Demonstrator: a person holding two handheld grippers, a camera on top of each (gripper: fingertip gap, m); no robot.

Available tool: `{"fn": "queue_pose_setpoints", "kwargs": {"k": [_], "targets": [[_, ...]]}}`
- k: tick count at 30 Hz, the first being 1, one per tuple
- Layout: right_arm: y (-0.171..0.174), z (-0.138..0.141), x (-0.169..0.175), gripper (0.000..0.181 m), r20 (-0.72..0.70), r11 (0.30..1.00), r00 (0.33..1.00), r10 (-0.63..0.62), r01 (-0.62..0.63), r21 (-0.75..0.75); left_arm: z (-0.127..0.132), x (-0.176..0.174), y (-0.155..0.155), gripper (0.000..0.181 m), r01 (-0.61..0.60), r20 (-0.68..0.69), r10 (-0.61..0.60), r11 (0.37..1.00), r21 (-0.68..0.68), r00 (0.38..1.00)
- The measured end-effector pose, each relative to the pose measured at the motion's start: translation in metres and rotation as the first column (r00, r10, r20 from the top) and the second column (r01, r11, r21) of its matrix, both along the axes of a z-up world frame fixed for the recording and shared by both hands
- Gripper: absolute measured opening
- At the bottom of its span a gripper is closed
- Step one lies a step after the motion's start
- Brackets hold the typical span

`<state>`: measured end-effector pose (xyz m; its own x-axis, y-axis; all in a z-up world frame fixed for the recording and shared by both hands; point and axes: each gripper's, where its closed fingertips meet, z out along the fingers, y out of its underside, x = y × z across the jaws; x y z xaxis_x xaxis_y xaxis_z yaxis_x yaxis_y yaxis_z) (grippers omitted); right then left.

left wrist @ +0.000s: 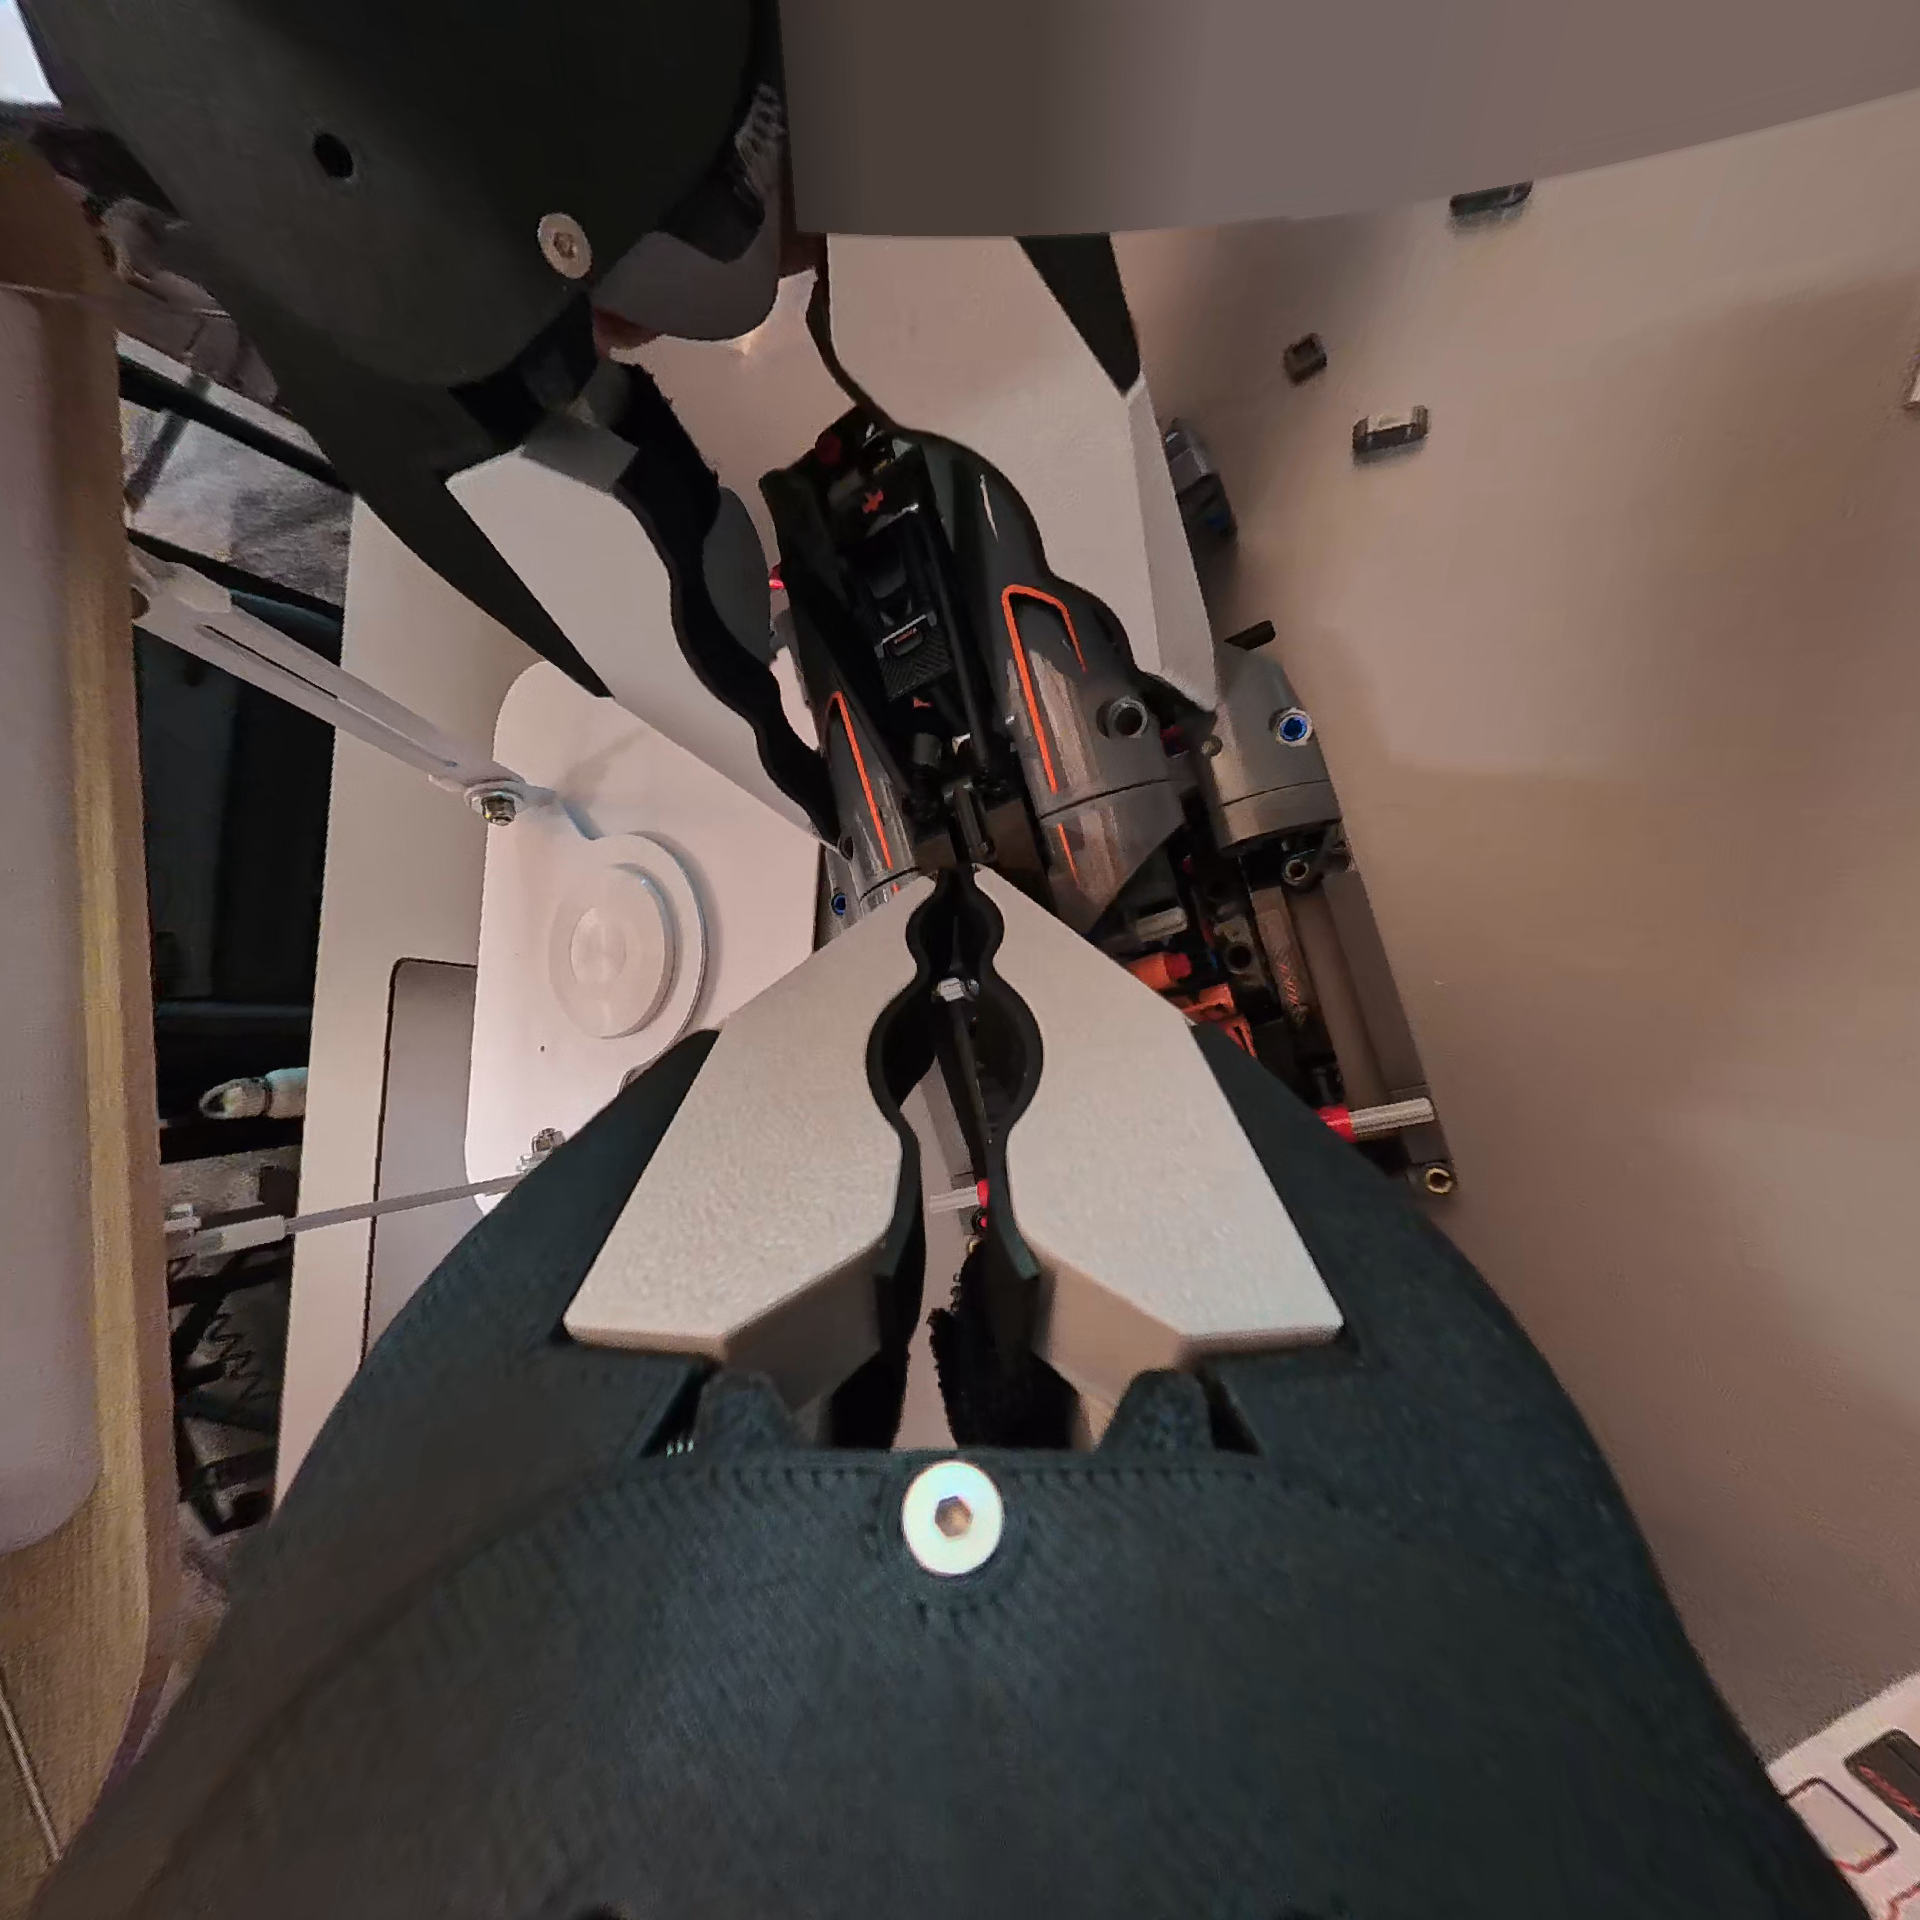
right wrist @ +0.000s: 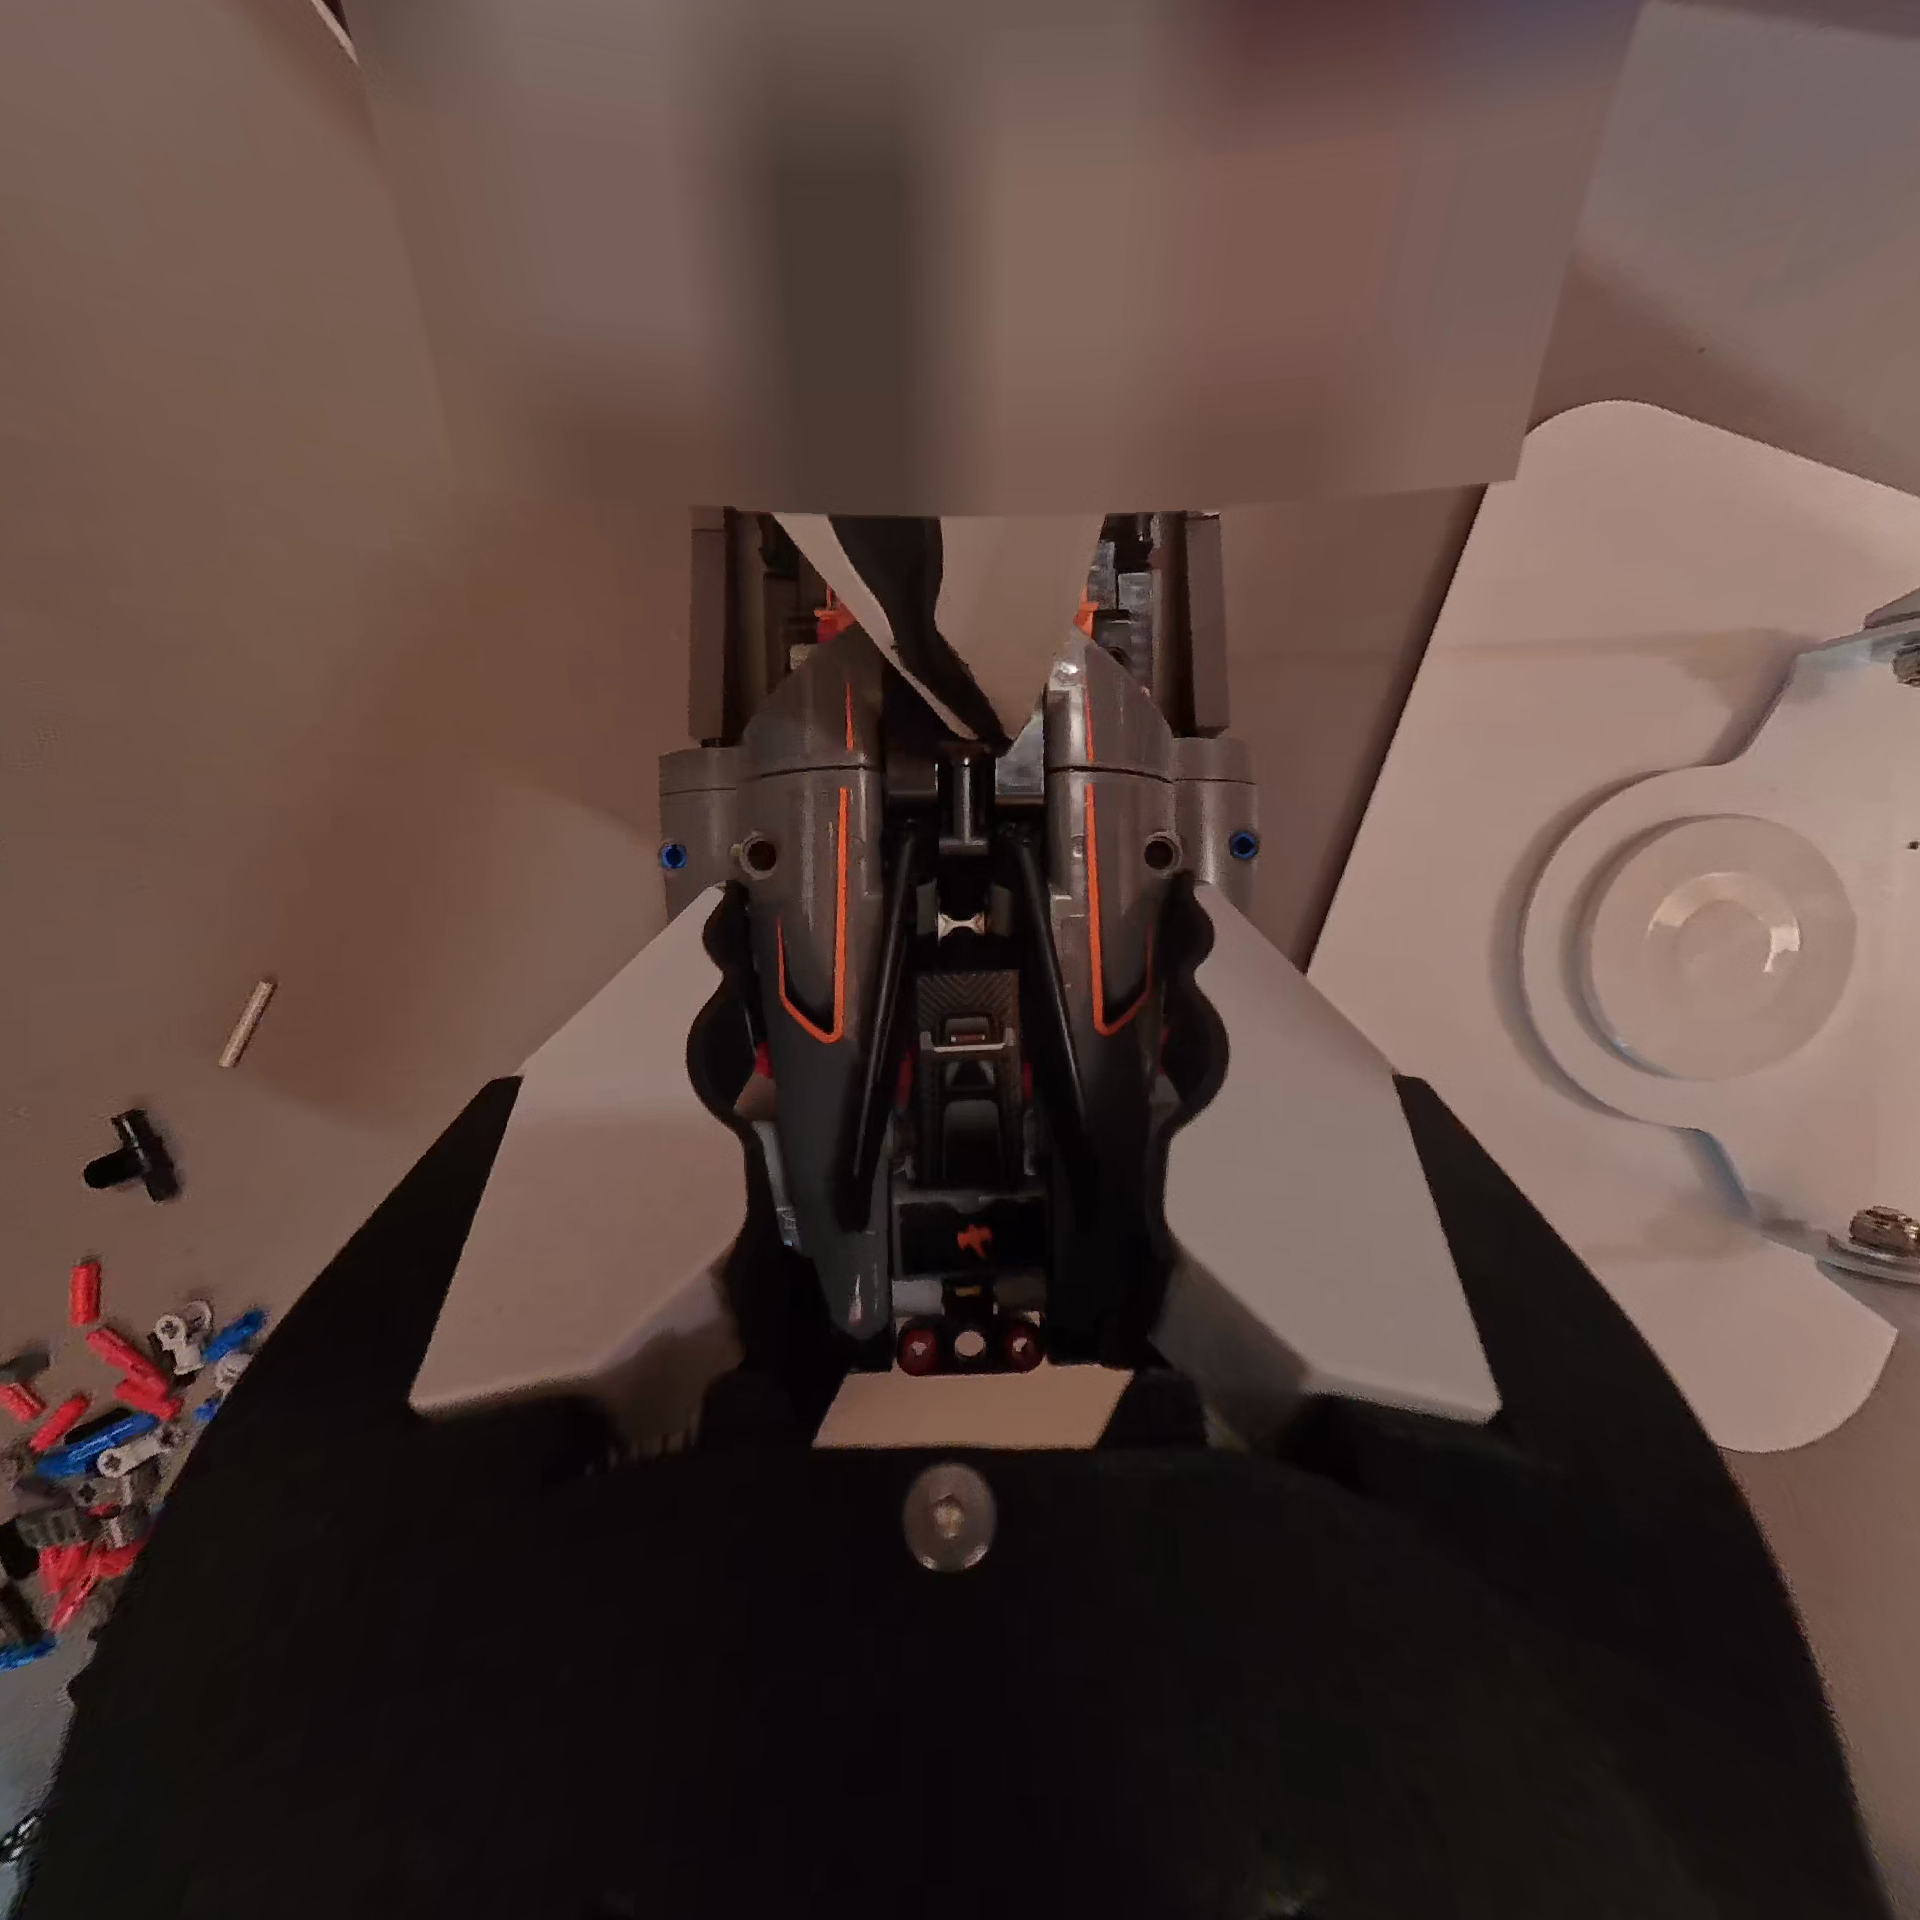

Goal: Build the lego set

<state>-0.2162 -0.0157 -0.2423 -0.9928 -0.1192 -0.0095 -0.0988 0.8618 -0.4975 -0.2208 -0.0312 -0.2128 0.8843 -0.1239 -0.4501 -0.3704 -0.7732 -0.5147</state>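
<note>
The lego model (right wrist: 810,914) is dark grey with orange stripes and lies on the beige table. My right gripper (right wrist: 956,935) straddles it, and its white fingers (right wrist: 613,1122) press on both sides, shut on the model. The model also shows in the left wrist view (left wrist: 1081,707), with a right-gripper finger (left wrist: 582,582) beside it. My left gripper (left wrist: 956,894) comes from the model's other end. It is shut on a thin black rod (left wrist: 966,1060) that runs along the gap between its fingers. Its tips (right wrist: 982,727) touch the model's middle.
A pile of red, blue and grey loose pieces (right wrist: 94,1455) lies at the left, with a black pin (right wrist: 135,1153) and a pale axle (right wrist: 247,1023) nearby. A white metal stand base (right wrist: 1704,945) sits at the right. Small pieces (left wrist: 1387,431) and a sticker sheet (left wrist: 1860,1808) lie on the table. The tips of both grippers are at nearly the same place.
</note>
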Motion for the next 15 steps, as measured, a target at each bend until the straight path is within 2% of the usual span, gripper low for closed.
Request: {"fn": "queue_pose_setpoints", "kwargs": {"k": [10,15], "targets": [[0.002,0.003,-0.001,0.082,0.003,1.000,1.000,-0.027,0.027,-0.012,-0.005,0.001,0.000,0.000,0.013,-0.016,-0.014,0.999,-0.052,1.000],[0.009,0.011,0.001,0.074,-0.007,1.000,1.000,-0.006,0.006,-0.019,-0.005,-0.001,0.000,0.000,0.016,-0.025,-0.018,0.998,-0.068,1.000]]}}
